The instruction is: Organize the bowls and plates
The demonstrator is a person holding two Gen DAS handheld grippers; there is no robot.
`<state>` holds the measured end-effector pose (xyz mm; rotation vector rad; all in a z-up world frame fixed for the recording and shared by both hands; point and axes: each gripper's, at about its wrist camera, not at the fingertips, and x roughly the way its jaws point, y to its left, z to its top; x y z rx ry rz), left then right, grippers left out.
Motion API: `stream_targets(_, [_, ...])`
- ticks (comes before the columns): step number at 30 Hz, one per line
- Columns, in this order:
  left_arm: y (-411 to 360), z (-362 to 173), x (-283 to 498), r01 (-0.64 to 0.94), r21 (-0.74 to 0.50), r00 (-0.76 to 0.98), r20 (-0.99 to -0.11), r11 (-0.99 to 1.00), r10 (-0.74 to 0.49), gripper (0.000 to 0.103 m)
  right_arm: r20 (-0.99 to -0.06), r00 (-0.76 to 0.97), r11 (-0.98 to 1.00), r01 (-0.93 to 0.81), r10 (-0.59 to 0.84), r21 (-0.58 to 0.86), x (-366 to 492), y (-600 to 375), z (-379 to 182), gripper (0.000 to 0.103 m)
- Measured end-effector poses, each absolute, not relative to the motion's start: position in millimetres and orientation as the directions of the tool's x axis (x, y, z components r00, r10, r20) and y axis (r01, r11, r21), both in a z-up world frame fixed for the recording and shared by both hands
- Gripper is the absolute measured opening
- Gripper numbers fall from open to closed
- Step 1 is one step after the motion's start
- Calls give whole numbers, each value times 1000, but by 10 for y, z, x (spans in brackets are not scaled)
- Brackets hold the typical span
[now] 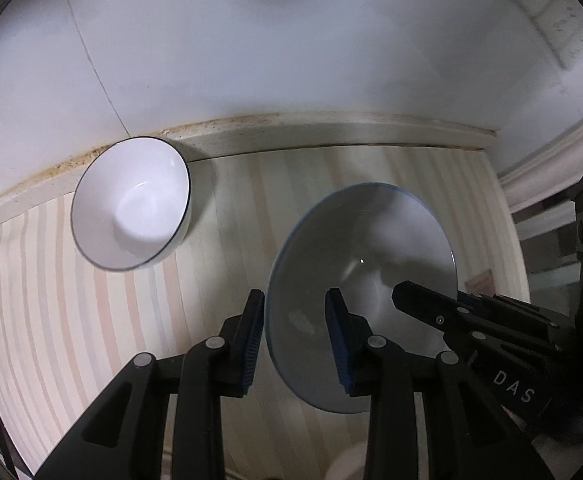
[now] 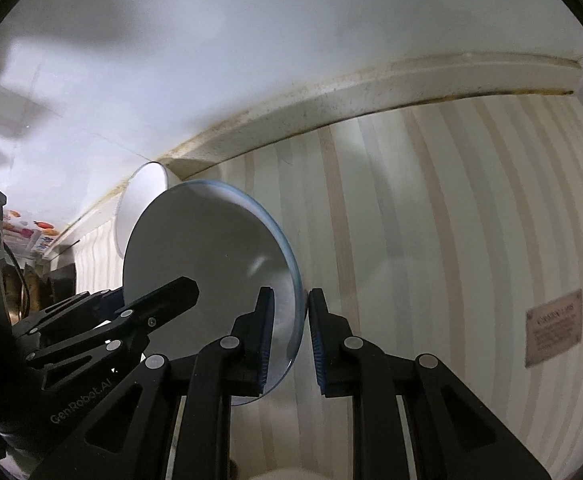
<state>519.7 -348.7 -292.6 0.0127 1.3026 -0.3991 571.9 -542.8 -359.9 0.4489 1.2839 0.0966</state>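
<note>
I held the plate [image 1: 365, 276] up on its edge above the striped counter [image 1: 91, 320], my right gripper [image 2: 289, 334] pinching its rim, my left gripper's [image 1: 295, 338] jaws open around the other side, and the bowl [image 1: 131, 204] was off to the left.

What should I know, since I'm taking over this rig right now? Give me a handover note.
Left claw: open, straddling the plate rim.
Right claw: shut on the plate's opposite rim; the plate is tilted.
Bowl: on the striped table by the wall, apart from the plate, untouched.
Done: plate picked up, it seems.
Left: set the plate in its place, then deal with the bowl.
</note>
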Motion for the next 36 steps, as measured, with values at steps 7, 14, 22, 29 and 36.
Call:
stream_targets(7, [-3508, -2630, 4793, 330, -238, 218, -922, 914, -319, 29, -883, 342, 903, 171, 321, 394, 5278, -5424, -3164, 19])
stream_targets(14, [-3425, -2519, 4308, 364, -268, 176, -921, 892, -348, 29, -881, 353, 904, 170, 316, 392, 4596, -5397, -2814, 19])
stream_targets(22, [-3471, -2815, 3920, 402, -265, 89, -941, 876, -326, 29, -896, 298, 888, 223, 330, 402, 3929, -5361, -3013, 19])
stream_targets(29, [-3553, -3104, 3712, 422, -234, 44, -960, 876, -278, 29, -908, 241, 873, 276, 342, 402, 3642, -5349, -3392, 19])
stream_targets(36, [-3614, -3220, 3623, 433, -210, 24, -969, 876, -244, 29, -915, 202, 871, 291, 349, 396, 3551, -5365, -3604, 19])
